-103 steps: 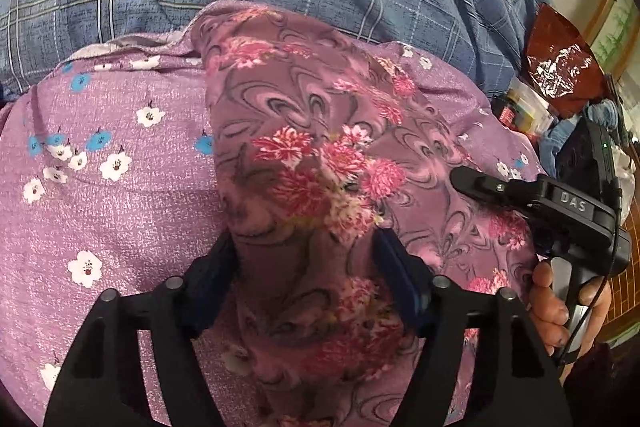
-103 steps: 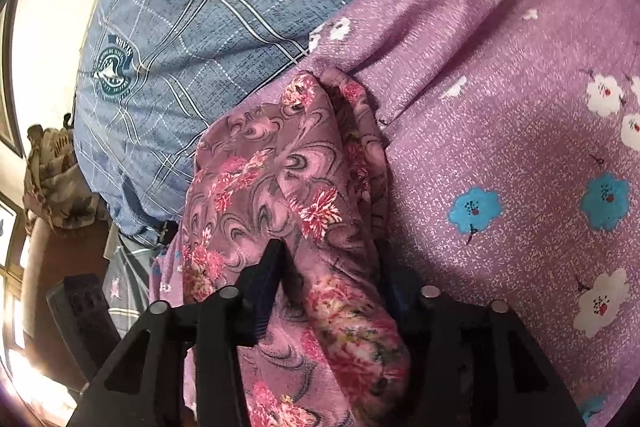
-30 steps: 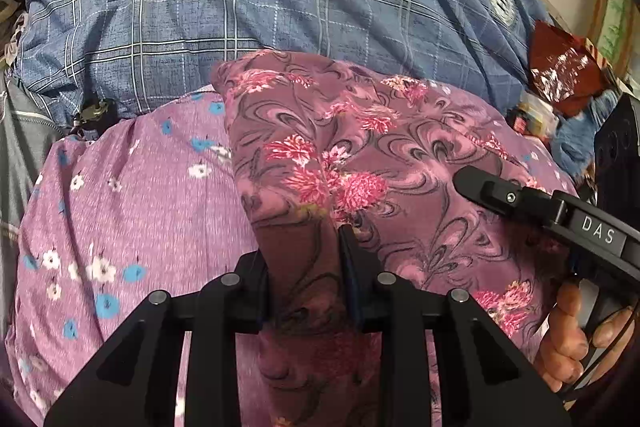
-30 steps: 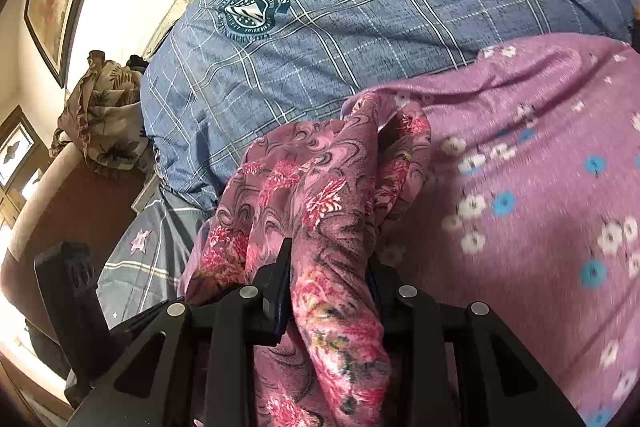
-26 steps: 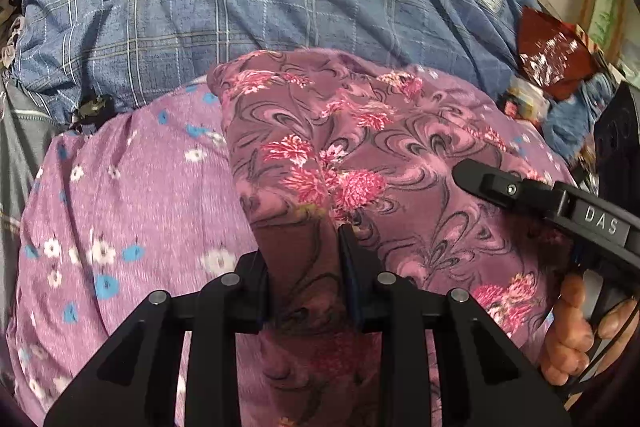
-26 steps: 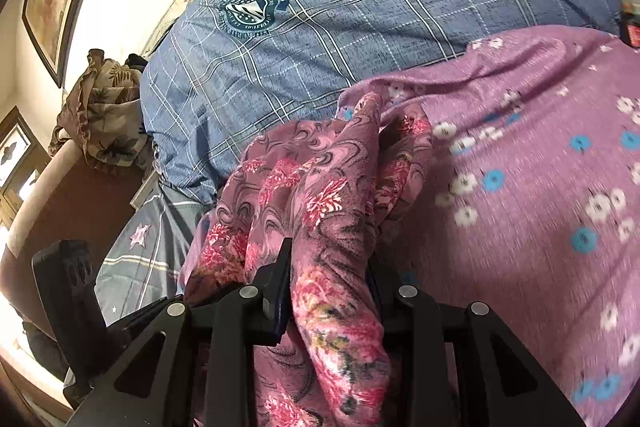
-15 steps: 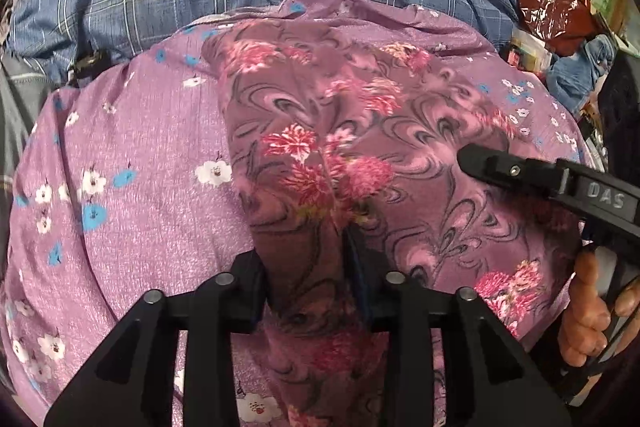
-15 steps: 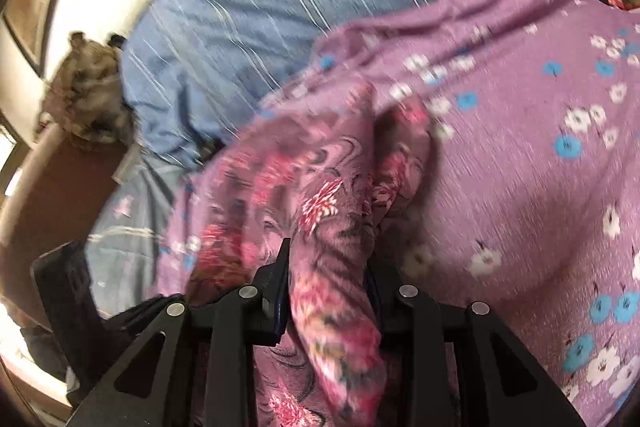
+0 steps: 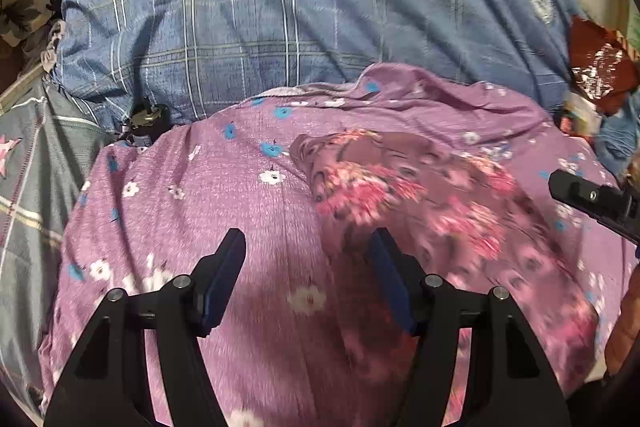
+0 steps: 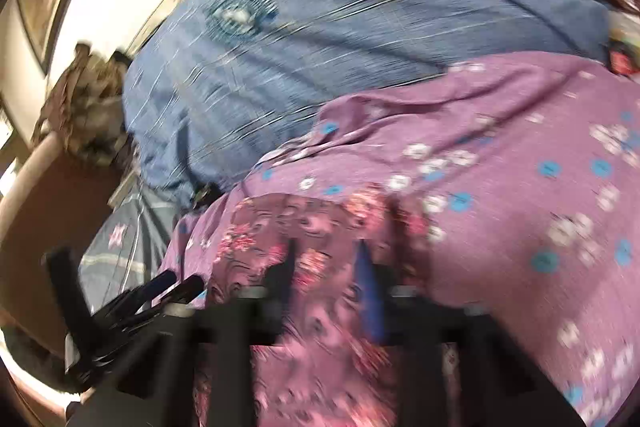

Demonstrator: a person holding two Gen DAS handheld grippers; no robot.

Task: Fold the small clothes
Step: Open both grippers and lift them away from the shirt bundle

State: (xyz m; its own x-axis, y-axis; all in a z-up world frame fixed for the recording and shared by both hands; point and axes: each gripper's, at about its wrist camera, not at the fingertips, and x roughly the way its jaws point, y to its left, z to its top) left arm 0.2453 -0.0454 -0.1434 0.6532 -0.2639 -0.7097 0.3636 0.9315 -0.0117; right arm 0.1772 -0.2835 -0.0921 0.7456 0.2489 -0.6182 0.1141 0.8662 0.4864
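A small mauve garment with pink flowers (image 9: 420,195) lies flat on a purple cloth with white and blue flowers (image 9: 208,211). My left gripper (image 9: 308,255) is open and empty, its right finger (image 9: 390,275) at the garment's left edge. In the blurred right wrist view the garment (image 10: 320,267) lies between and under my right gripper's (image 10: 326,267) parted fingers, which look open. The right gripper's tip also shows in the left wrist view (image 9: 588,197) at the far right.
A blue plaid quilt (image 9: 280,19) lies behind the purple cloth. A grey plaid sheet (image 9: 28,187) is at the left. A red foil bag (image 9: 600,71) and clutter sit at the right. A brown chair with patterned fabric (image 10: 80,115) stands left.
Both grippers have opened and let go of the flowered garment, which now lies on the purple cloth. Both have pulled back; the left one has shifted left of the garment.
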